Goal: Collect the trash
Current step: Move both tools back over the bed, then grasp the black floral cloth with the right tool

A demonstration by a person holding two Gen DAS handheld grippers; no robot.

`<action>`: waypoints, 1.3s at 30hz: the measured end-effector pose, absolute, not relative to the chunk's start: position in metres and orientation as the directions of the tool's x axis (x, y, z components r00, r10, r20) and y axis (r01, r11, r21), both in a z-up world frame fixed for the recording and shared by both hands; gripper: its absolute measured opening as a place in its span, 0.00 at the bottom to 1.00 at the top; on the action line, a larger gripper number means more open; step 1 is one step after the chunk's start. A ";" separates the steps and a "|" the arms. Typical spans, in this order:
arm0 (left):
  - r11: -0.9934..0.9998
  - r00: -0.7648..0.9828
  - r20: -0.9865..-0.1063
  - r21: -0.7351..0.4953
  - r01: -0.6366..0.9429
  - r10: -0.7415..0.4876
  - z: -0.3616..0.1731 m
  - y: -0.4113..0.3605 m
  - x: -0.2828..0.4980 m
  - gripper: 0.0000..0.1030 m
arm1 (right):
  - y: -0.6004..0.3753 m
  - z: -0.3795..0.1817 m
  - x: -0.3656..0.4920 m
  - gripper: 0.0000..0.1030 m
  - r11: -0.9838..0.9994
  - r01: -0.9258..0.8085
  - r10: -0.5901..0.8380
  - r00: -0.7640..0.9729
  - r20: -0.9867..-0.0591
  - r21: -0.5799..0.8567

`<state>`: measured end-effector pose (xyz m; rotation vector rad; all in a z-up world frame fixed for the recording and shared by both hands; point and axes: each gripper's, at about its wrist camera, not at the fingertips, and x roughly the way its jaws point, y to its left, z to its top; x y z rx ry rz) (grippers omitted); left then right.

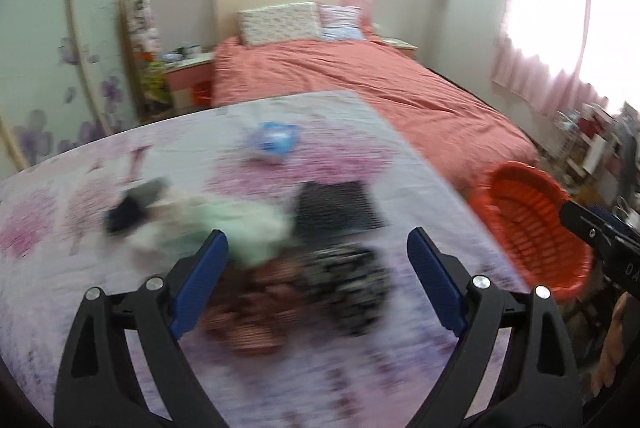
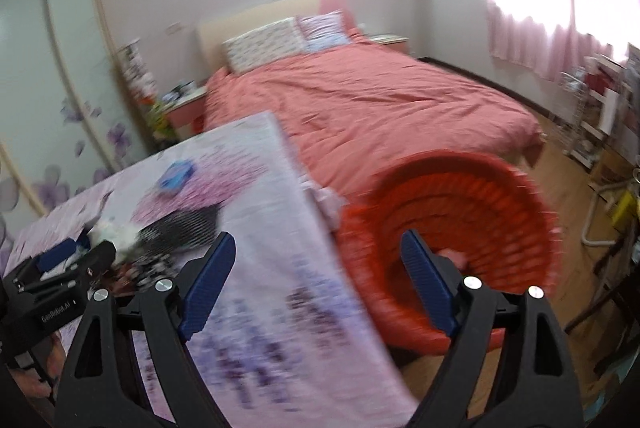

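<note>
Blurred litter lies on a table under a floral cloth [image 1: 404,163]: a blue-and-white packet [image 1: 273,141], a pale green crumpled piece [image 1: 228,224], a black flat item [image 1: 338,205], a black-and-white patterned piece [image 1: 352,280] and a red-brown one [image 1: 256,308]. My left gripper [image 1: 318,240] hovers open above this heap, nothing between its blue pads. An orange slatted basket [image 1: 520,173] stands on the floor off the table's right edge. My right gripper [image 2: 318,242] is open and empty over the table edge [image 2: 260,308], beside the basket [image 2: 440,163], which holds something pink [image 2: 452,256].
A bed with a salmon cover [image 1: 380,79] lies behind the table, with a nightstand [image 1: 188,75] to its left. Sliding doors with purple flowers [image 1: 40,99] fill the left wall. Cluttered shelves [image 2: 600,107] stand under the pink curtain [image 2: 540,27] at right. Wooden floor [image 2: 572,195] shows beyond the basket.
</note>
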<state>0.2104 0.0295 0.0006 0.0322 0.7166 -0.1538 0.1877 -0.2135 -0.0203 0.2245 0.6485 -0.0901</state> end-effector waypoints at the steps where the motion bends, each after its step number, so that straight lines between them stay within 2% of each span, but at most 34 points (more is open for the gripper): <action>1: 0.992 0.748 -0.655 -0.027 0.123 -0.111 -0.001 0.047 0.208 0.86 | -0.200 -0.024 0.192 0.79 0.977 0.120 0.013 0.791 -0.612 0.175; 10: 0.996 0.725 -0.689 -0.060 -0.070 0.009 -0.026 0.155 0.199 0.86 | -0.119 -0.050 0.214 0.68 0.987 -0.058 0.142 0.739 -0.659 0.148; 20: 0.992 0.694 -0.719 -0.066 -0.110 0.029 -0.050 0.184 0.194 0.86 | -0.086 -0.071 0.230 0.62 0.989 -0.087 0.149 0.705 -0.694 0.123; 25: 0.992 0.685 -0.728 -0.074 -0.103 0.017 -0.057 0.184 0.197 0.86 | -0.084 -0.084 0.233 0.47 0.990 -0.080 0.140 0.672 -0.727 0.117; 27: 0.992 0.683 -0.730 -0.072 -0.099 0.015 -0.059 0.184 0.199 0.86 | -0.084 -0.087 0.232 0.35 0.989 -0.084 0.147 0.670 -0.728 0.123; 30: 0.993 0.680 -0.733 -0.070 -0.098 0.016 -0.061 0.182 0.201 0.86 | -0.085 -0.085 0.229 0.23 0.988 -0.089 0.153 0.673 -0.723 0.126; 34: 0.993 0.678 -0.735 -0.071 -0.095 0.012 -0.063 0.180 0.205 0.86 | -0.085 -0.083 0.227 0.15 0.988 -0.092 0.152 0.681 -0.716 0.122; 39: 0.992 0.678 -0.735 -0.062 -0.108 0.027 -0.062 0.183 0.217 0.81 | -0.091 -0.081 0.224 0.14 0.992 -0.077 0.127 0.697 -0.706 0.103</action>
